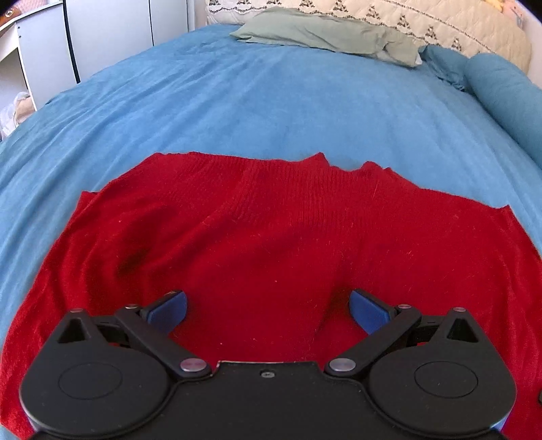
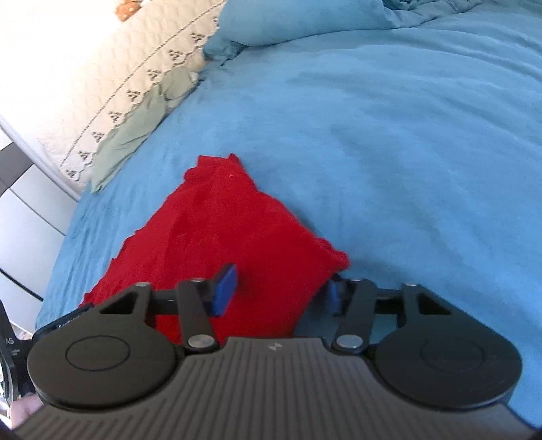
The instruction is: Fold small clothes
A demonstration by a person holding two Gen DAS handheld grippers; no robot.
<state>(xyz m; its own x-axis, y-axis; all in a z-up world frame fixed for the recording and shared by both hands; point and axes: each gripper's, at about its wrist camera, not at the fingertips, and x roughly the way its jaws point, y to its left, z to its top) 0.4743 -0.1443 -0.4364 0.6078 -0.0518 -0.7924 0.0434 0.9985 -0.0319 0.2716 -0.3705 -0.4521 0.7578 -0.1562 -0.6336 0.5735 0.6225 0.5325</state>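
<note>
Red knitwear fills the lower half of the left wrist view: a small red garment (image 1: 271, 243) lies spread on a blue bedcover (image 1: 257, 101), its near edge hidden under the gripper body and its left side cut off by the frame. The left gripper (image 1: 269, 309) hovers over it with jaws spread wide; the blue pads (image 1: 169, 309) grip nothing, and whether they touch the cloth cannot be told. Far off, a green cloth (image 1: 325, 32) lies against a quilted cream cover (image 1: 440, 23), beside a rolled blue bolster (image 1: 504, 91).

From the right wrist view, the red garment (image 2: 216, 230) shows as a blurred wedge. The right gripper (image 2: 281, 292) has its jaws partly open, astride the garment's near corner. The pads do not visibly press it; the right pad is partly hidden behind the fabric. The bedcover (image 2: 389, 135) stretches beyond, soft and out of focus.
</note>
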